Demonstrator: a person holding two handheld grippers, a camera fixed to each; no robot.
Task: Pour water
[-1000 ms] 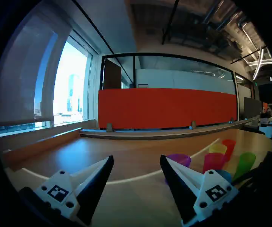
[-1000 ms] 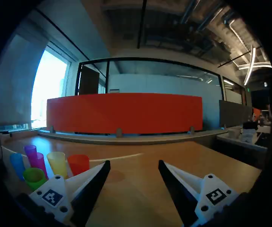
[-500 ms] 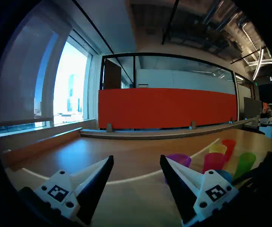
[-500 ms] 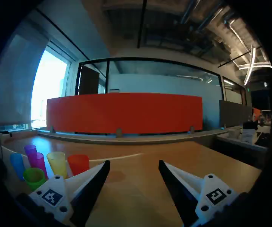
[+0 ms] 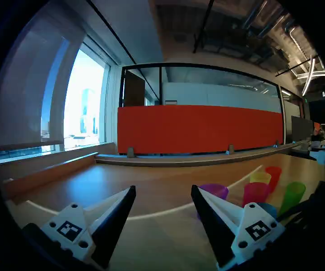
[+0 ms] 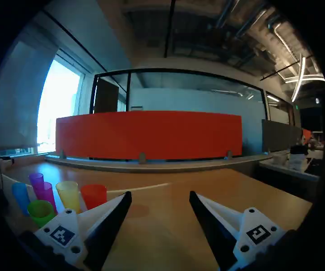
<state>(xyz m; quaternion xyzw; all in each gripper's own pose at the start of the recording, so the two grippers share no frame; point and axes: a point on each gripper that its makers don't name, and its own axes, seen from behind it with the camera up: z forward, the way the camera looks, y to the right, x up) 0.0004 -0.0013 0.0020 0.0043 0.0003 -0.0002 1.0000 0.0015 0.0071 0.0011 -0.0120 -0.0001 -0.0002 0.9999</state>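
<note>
Pointing out low across the wooden tabletop (image 5: 117,174), the left gripper (image 5: 163,187) has its two fingers spread wide, with nothing between them but bare wood. Six coloured plastic cups stand upright in a close cluster, placed here from the red cup (image 5: 273,173). In the left gripper view the yellow cup (image 5: 260,177) is just left of it and the pink cup (image 5: 254,193) is left of it and nearer the camera. The purple cup (image 5: 215,189) is farther left again, partly hidden behind the gripper's right finger. The green cup (image 5: 293,193) is right of it and nearer, and the blue cup (image 5: 267,208) is in front of it, mostly covered by that same finger. In the right gripper view the right gripper (image 6: 160,193) is also held apart and empty, its left finger just right of the red cup (image 6: 93,195). Leftward from that cup come the yellow cup (image 6: 68,194), the pink cup (image 6: 45,193), the purple cup (image 6: 36,179) and the blue cup (image 6: 20,195), with the green cup (image 6: 39,211) nearest the camera. Whether any cup holds water cannot be told. Far behind the red cup stands an orange partition (image 6: 149,135).
</note>
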